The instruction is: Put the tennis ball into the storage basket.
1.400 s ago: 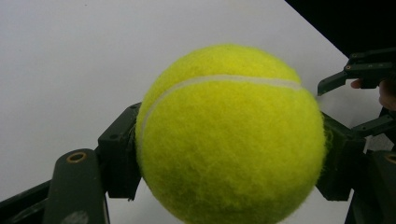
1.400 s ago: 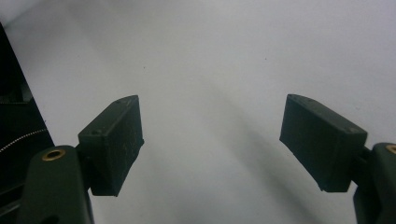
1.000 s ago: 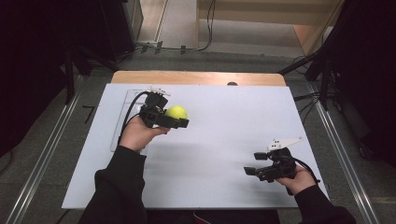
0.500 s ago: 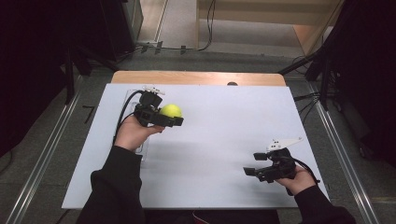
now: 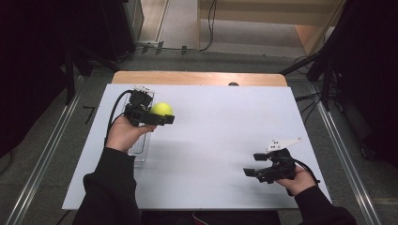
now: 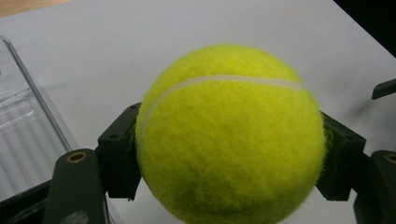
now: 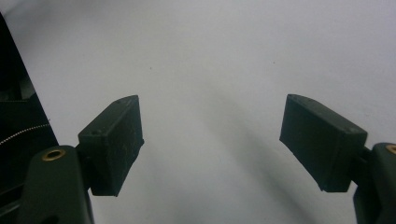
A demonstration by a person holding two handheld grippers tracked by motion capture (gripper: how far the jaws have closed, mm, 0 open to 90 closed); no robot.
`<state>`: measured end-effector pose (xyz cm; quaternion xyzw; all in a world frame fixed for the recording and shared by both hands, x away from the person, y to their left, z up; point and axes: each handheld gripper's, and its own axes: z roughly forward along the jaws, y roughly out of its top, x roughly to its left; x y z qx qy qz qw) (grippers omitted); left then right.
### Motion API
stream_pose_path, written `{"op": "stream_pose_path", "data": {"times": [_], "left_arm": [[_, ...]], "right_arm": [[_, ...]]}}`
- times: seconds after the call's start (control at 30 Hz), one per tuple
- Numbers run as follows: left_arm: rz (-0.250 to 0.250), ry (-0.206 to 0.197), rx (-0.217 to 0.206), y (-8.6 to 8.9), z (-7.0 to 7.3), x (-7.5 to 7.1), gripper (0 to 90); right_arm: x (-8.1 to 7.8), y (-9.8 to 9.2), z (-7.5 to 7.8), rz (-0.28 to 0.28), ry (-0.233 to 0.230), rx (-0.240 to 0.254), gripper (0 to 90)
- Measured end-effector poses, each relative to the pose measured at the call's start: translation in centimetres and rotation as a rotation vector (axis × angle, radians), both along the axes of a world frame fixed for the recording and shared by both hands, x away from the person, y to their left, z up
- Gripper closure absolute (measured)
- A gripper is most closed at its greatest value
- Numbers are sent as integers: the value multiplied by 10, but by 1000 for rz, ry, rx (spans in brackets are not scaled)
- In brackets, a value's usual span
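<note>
Since the earlier frames the left gripper (image 5: 157, 117) has carried the ball (image 5: 161, 109) toward the table's far left, from near the middle of the left half to a spot beside the tray (image 5: 139, 151); the right gripper (image 5: 257, 164) has kept its place near the front right corner.

Seen from above, the ball sits at the far left of the white table (image 5: 225, 126), held off the surface, with the left hand (image 5: 123, 133) below it and the tray just beside and partly under that hand. In the left gripper view the ball (image 6: 229, 135) is clamped between the 2 black pads (image 6: 119, 163), 1 pressing on each side of it at about its widest part, so the jaws stand a ball's width apart and not fully together. A white seam curves across its upper face. The clear tray's ribbed corner (image 6: 23, 135) lies at the left edge of that view.

In the right gripper view the right gripper (image 7: 212, 144) has its 2 pads (image 7: 116, 144) wide apart, with bare white table between them, touching nothing. The right hand (image 5: 296, 180) holds it low over the table, well apart from the ball.

Count: 1 ball, 1 tray, 2 grippers, 2 pads on each.
</note>
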<state>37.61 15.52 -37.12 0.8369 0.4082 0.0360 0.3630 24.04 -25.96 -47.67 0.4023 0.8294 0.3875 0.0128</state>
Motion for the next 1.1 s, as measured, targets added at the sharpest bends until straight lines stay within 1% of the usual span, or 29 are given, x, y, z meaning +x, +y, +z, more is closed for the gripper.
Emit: {"op": "stream_pose_path", "data": {"times": [0.4, 0.6, 0.63, 0.77, 1.1], "left_arm": [[46, -4, -10, 18, 1, 1, 263], [73, -7, 0, 26, 1, 2, 263], [77, -8, -6, 27, 1, 2, 263], [91, -11, -6, 32, 1, 3, 263], [141, -17, 3, 43, 1, 6, 263]], "right_arm": [[0, 1, 0, 1, 0, -6, 192], [0, 3, 0, 4, 5, -9, 192], [0, 3, 0, 4, 5, -9, 192], [0, 2, 0, 3, 3, -7, 193], [0, 0, -1, 2, 3, -4, 193]]}}
